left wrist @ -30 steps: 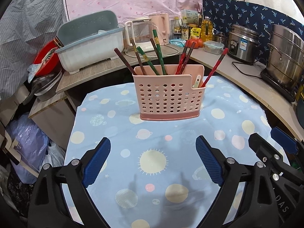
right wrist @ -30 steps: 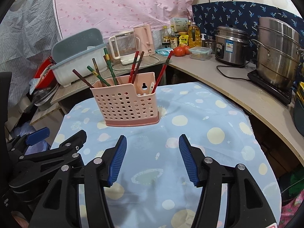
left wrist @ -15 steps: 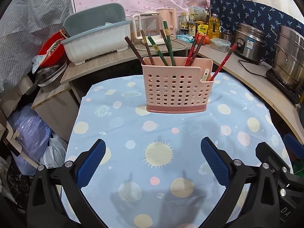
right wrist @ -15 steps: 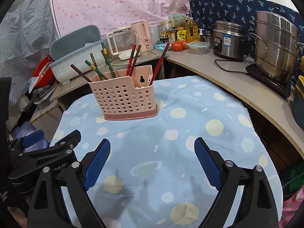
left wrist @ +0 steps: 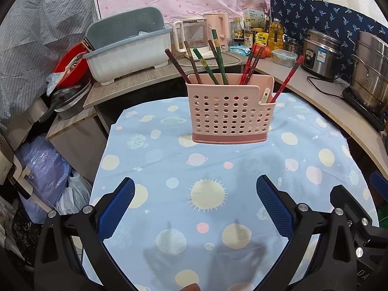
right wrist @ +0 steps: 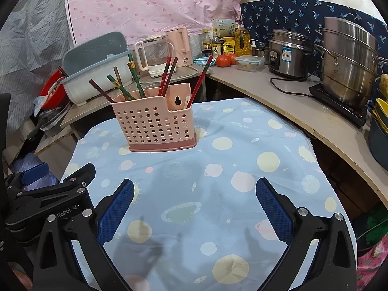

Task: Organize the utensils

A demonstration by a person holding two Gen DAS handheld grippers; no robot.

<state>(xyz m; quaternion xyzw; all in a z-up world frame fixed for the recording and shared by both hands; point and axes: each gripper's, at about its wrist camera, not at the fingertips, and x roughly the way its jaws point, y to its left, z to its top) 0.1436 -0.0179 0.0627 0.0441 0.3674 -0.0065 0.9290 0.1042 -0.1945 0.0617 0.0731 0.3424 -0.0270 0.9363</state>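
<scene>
Chopsticks (left wrist: 219, 57) stand sorted in the pink perforated holder (left wrist: 230, 114), which sits on the planet-print cloth (left wrist: 211, 194) toward the table's far edge, a little left of middle as my right tongs see it. Brown and green pairs lean in the left compartment, two red ones in the middle, and one red stick (left wrist: 287, 78) leans out over the low right corner beside a pale spoon handle (left wrist: 264, 95).

My left tongs (left wrist: 195, 203) are spread wide with nothing between the pads, only bare cloth. My right tongs (right wrist: 194, 205) are opening, also with nothing between them, and both sit near the table's near edge, well apart from the holder.

No loose utensil shows on the cloth, so I judge the sorting about finished. What could spoil it: that lone red stick leans far out, and a knock from a wide jaw passing close could flip it onto the cloth or tip the light holder. Dragging a jaw on the cloth could also pull the holder toward the far edge
</scene>
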